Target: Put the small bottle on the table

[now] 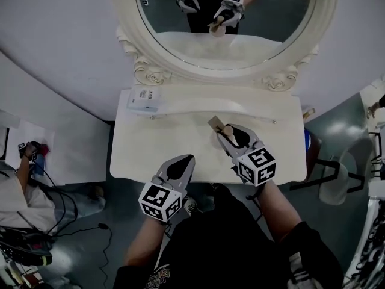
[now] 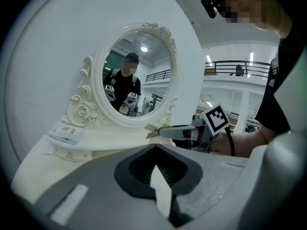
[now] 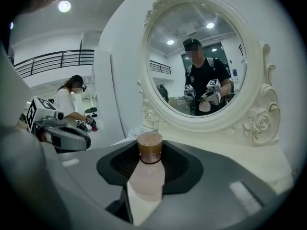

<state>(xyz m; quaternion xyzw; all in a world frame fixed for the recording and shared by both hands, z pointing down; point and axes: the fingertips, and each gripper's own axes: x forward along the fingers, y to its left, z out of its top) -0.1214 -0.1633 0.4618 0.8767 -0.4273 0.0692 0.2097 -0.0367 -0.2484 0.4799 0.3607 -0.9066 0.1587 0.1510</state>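
Ornate white mirror [image 1: 210,71] upright; flat white box [image 1: 144,98] near its base.

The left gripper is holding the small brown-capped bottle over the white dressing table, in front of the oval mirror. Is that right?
Not quite: the right gripper holds the small brown-capped bottle, as the right gripper view shows. The left gripper has its jaws together on nothing. The rest stands: the bottle is over the white dressing table, in front of the oval mirror.

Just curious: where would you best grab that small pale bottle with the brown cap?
Grip the small pale brown-capped bottle on its smooth body below the neck, pinching from both sides as the right gripper does now; the body is broader than the cap.
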